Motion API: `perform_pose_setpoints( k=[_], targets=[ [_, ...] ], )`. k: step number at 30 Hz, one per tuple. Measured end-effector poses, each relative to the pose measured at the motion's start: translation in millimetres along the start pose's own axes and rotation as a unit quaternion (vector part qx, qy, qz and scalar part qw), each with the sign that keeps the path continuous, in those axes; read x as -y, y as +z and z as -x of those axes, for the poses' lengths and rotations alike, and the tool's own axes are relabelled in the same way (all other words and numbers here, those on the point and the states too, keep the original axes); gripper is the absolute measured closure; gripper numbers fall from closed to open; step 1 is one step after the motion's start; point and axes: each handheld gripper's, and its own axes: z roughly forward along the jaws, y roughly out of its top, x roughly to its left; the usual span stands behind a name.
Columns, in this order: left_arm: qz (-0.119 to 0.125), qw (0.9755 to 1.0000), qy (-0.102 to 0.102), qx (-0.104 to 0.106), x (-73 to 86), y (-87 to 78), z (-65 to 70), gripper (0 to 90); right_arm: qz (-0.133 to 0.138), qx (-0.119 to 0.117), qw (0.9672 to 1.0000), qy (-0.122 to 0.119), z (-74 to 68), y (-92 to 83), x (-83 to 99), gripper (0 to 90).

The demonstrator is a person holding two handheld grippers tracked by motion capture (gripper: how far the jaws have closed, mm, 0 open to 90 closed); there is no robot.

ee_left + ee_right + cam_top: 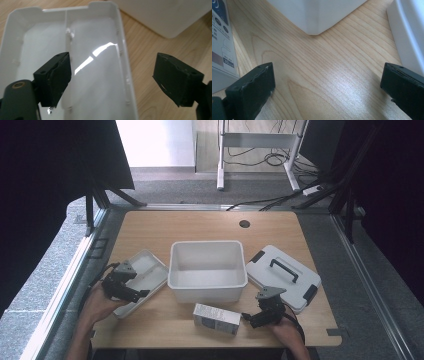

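Observation:
A shallow white tray with a divider lies at the table's left. My left gripper hovers over its near end. In the left gripper view the jaws of that gripper stand wide apart, one over the tray and one over bare wood, with the tray's long rim between them untouched. My right gripper rests near the front edge, pointing at a small carton. Its jaws are open over bare wood, and the carton lies just beside one of them.
A deep white bin stands mid-table, its corner ahead of the right gripper. A white lid with a black handle lies at the right, its edge close to the right gripper. The table has a cable hole at the back.

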Motion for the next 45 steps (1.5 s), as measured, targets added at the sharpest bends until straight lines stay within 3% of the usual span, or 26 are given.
perform_pose_setpoints(
  k=[5,12,23,34,41,45],
  targets=[
    [0.03,0.9994,0.012,0.013,-0.8,1.6,20.6,11.6,0.0,0.0,1.0,0.0,0.0,0.0,0.0,0.0],
    [0.037,0.9989,0.026,0.012,0.2,16.3,47.4,1.3,0.0,0.0,1.0,0.0,0.0,0.0,0.0,0.0],
    [0.03,0.9977,0.056,0.025,6.9,48.1,82.0,0.0,0.0,0.0,1.0,0.0,0.0,0.0,0.0,0.0],
    [0.029,0.998,0.049,0.026,19.3,75.1,90.2,0.0,-0.001,0.0,1.0,0.0,0.0,-0.1,0.0,0.0],
    [0.033,0.998,0.036,0.039,21.0,78.1,87.5,0.0,0.0,-0.008,0.9999,0.012,0.6,-4.7,2.3,0.0],
    [0.032,0.9981,0.032,0.041,20.9,78.4,87.0,0.0,-0.009,-0.016,0.9998,-0.003,-2.5,-11.7,1.6,1.1]
  ],
)
